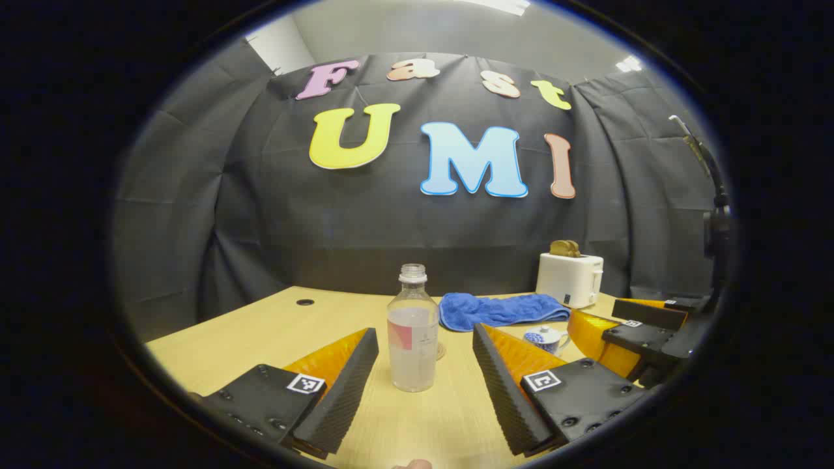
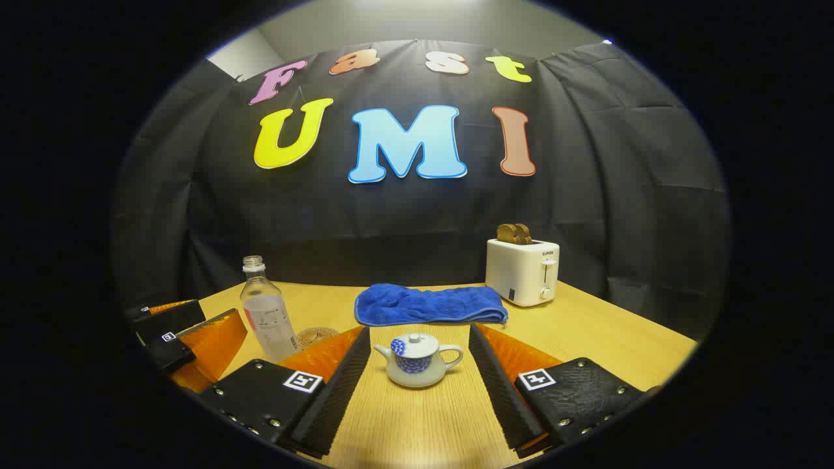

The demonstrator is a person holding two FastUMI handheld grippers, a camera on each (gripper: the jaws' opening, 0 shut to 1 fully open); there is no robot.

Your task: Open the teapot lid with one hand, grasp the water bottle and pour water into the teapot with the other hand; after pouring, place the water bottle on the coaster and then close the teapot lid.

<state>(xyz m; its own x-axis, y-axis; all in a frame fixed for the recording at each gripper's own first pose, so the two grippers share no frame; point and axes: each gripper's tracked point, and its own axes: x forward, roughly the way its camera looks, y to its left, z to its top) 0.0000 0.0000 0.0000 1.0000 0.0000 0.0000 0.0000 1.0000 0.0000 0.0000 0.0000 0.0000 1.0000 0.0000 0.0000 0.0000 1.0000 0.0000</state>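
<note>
A clear water bottle (image 1: pixel 413 329) without a cap stands upright on the wooden table, partly filled, just ahead of my open left gripper (image 1: pixel 425 339), between its two fingers and apart from both. In the right gripper view the bottle (image 2: pixel 265 311) stands at the left with a round woven coaster (image 2: pixel 318 337) beside it. A small white teapot (image 2: pixel 416 360) with a blue pattern and its lid (image 2: pixel 416 339) on sits ahead of my open right gripper (image 2: pixel 418 342). The teapot (image 1: pixel 546 339) also appears right of the bottle, near the right gripper (image 1: pixel 635 329).
A folded blue towel (image 2: pixel 430 304) lies behind the teapot. A white toaster (image 2: pixel 524 270) holding toast stands at the back right. The left gripper (image 2: pixel 186 335) shows at the left edge. A cable hole (image 1: pixel 305 302) marks the table's far left.
</note>
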